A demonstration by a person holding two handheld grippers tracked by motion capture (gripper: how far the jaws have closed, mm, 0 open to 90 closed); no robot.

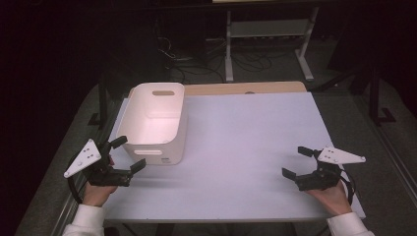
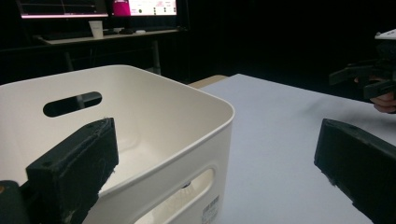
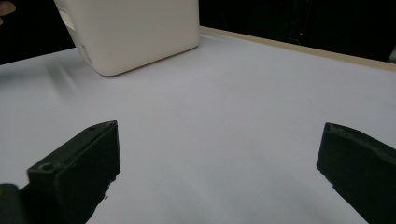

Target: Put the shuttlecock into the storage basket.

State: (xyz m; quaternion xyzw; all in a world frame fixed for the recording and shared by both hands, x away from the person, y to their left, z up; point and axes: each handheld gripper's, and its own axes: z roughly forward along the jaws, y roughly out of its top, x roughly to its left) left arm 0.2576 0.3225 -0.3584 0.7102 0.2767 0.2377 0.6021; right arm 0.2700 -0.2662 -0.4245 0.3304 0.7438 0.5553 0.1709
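Beside left hand-held gripper [image 1: 127, 154]: white bin [image 1: 156, 123].

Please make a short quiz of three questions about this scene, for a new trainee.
1. True or false: the white bin stands nearer to the left gripper than to the right gripper.
2. The fingers of the right gripper are: A) open, holding nothing; B) shut on a cup; C) shut on the bin.
3. Fill in: in the high view, the inside of the bin looks ____.

Key: 1 true; 2 A; 3 empty.
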